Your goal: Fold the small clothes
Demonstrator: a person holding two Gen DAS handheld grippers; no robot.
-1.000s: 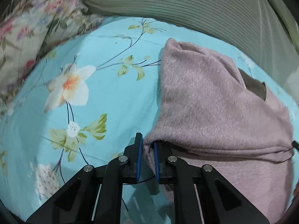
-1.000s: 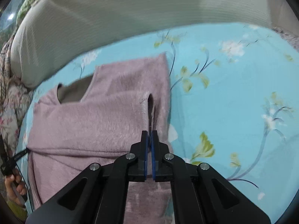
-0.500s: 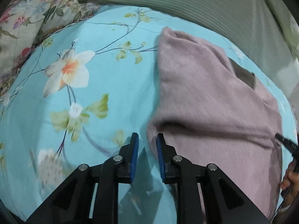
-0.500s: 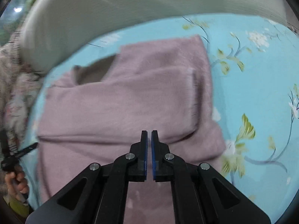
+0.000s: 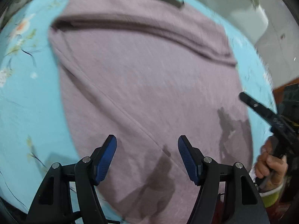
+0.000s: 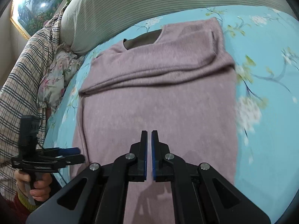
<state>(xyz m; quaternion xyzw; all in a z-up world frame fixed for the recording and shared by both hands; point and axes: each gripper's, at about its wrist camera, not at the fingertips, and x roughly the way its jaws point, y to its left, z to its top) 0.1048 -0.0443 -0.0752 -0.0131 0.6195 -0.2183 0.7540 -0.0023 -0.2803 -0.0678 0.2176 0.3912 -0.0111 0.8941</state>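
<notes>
A mauve knit sweater [image 5: 149, 85] [image 6: 158, 97] lies flat on the blue floral bedsheet [image 6: 271, 71], its sleeves folded across the chest below the neck opening [image 6: 143, 39]. My left gripper [image 5: 147, 149] hangs over the sweater's lower body. Its jaws are opening and nothing is between the blue pads [image 5: 107, 158]. In the right wrist view the left gripper [image 6: 81, 154] shows at the sweater's left edge, held by a hand [image 6: 37, 184]. My right gripper [image 6: 149, 136] is shut and empty above the lower middle of the sweater. It also appears as the right gripper [image 5: 246, 99] at the garment's right edge.
A striped grey-green pillow [image 6: 149, 3] lies along the far edge of the bed. A plaid cloth [image 6: 24, 74] and a floral cushion [image 6: 56, 71] are piled at the left. Bare sheet [image 5: 28, 102] flanks the sweater on both sides.
The left gripper let go of the folded sleeve at the sweater's left edge, opened wide and swung over its lower body. The right gripper drew back toward the hem, staying shut.
</notes>
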